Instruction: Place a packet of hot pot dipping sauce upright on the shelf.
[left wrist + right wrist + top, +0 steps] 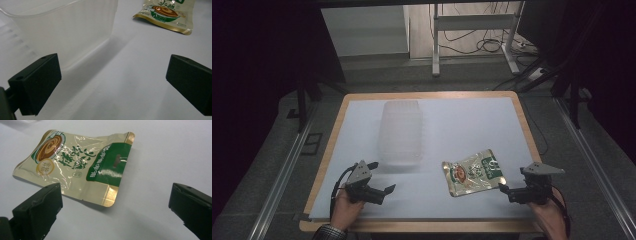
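A gold and green snack packet (473, 172) lies flat on the white table mat, right of centre. In the right gripper view the packet (80, 167) lies just beyond the jaws, nearer the left one. My right gripper (508, 191) stands open at the packet's near right corner, nothing between its jaws. A clear plastic container (401, 131) stands left of centre. My left gripper (381, 179) is open just in front of the container, empty. In the left gripper view the container (65, 30) rises at upper left and the packet (167, 13) lies at the top right.
The white mat (452, 120) covers a wooden-edged table (517, 95). Beyond the table's far edge stand a metal desk frame (472, 30) and loose cables on the floor. Dark metal rails run along both sides of the table.
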Motion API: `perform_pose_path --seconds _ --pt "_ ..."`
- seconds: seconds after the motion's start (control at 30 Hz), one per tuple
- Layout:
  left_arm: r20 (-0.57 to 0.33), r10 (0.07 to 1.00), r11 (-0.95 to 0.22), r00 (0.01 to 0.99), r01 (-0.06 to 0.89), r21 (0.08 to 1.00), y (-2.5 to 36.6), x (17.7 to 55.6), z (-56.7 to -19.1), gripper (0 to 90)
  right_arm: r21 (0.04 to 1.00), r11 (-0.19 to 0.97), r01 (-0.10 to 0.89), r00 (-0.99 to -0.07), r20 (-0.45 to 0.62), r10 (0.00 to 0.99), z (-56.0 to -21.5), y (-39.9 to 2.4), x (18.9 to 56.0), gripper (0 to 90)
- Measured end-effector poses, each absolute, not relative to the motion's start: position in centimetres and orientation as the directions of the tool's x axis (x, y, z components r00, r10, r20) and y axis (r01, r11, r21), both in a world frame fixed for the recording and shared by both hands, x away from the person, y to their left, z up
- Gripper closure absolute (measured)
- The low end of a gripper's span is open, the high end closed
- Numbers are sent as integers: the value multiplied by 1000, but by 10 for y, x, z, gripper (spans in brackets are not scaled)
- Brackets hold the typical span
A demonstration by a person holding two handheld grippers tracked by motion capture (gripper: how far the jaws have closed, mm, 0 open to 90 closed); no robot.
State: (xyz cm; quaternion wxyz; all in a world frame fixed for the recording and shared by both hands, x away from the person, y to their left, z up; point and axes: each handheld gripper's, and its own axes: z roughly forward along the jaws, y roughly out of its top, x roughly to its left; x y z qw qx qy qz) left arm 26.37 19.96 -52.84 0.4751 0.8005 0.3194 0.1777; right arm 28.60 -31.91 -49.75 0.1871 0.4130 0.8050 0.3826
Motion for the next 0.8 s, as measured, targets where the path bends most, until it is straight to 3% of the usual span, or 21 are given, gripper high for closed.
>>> perform_pose_path --seconds 0.8 --pt "-19 677 -348 735 344 872 198 264 -529 1 755 399 521 -637 32 770 -502 -299 309 0"
